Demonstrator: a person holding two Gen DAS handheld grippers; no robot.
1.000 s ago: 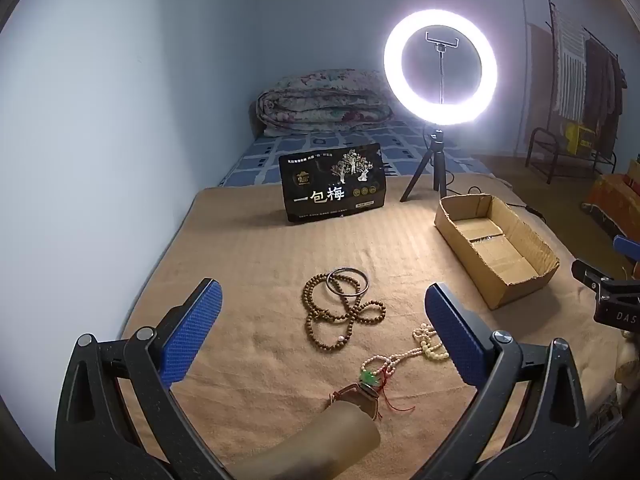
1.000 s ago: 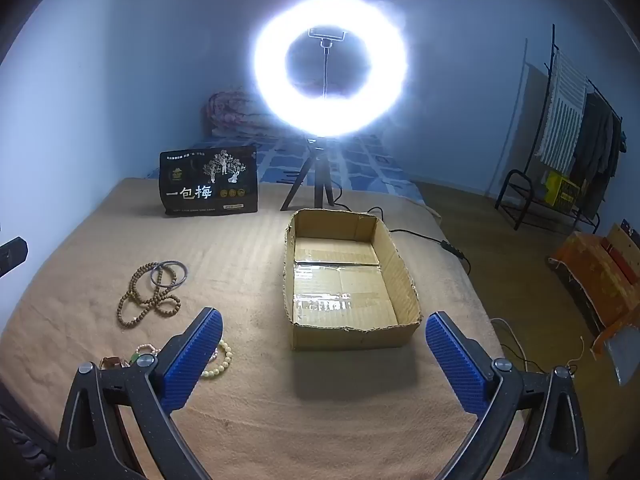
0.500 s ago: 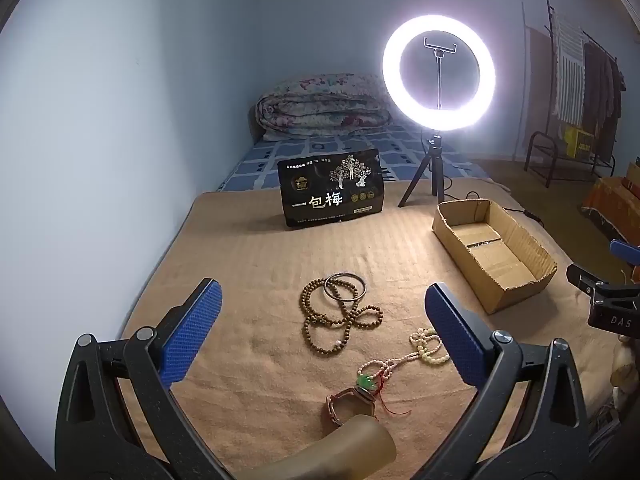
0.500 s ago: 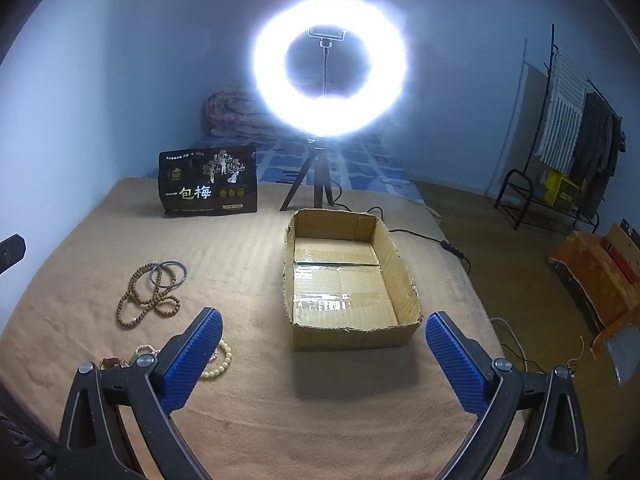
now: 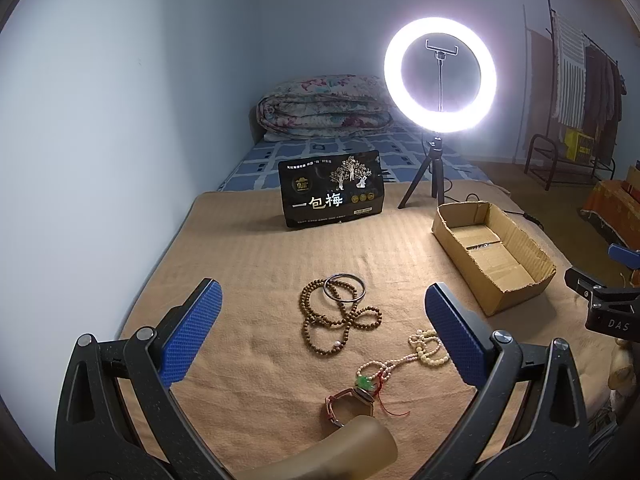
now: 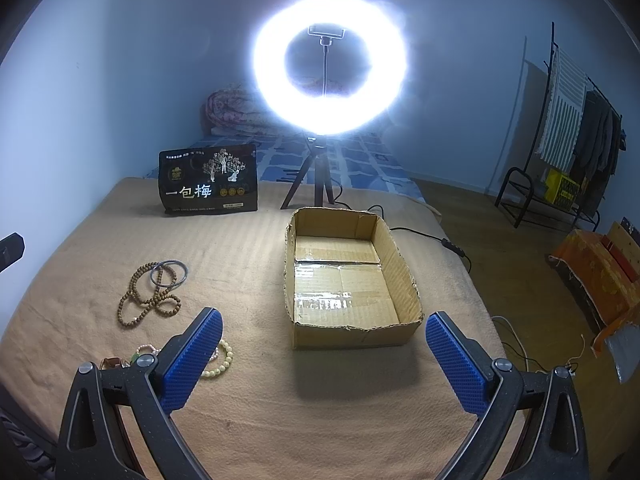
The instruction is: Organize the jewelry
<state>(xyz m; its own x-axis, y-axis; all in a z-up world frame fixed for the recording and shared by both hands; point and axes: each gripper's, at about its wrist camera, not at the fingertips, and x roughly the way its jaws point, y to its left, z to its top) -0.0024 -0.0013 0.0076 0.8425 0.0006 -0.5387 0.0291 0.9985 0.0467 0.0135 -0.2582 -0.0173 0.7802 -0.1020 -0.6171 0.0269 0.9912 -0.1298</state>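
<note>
On the tan blanket lie a brown wooden bead necklace (image 5: 340,320) with a dark metal bangle (image 5: 344,287) over its far loop, a cream bead strand (image 5: 426,350), a green pendant on red cord (image 5: 366,382) and a brown-strapped watch (image 5: 348,404). My left gripper (image 5: 320,324) hovers open above them, holding nothing. My right gripper (image 6: 322,350) is open and empty in front of the open cardboard box (image 6: 348,276), whose inside holds nothing. The necklace (image 6: 148,296) and the cream beads (image 6: 218,360) lie to the left of the right gripper.
A lit ring light on a tripod (image 5: 439,76) and a black snack bag (image 5: 332,190) stand at the blanket's far edge. A folded quilt (image 5: 324,108) lies beyond. A clothes rack (image 6: 576,128) stands at right. A tan rounded object (image 5: 340,452) fills the bottom of the left wrist view.
The left gripper has drawn back and up a little, so the jewelry sits higher in its view and the watch shows. The right gripper has stayed still.
</note>
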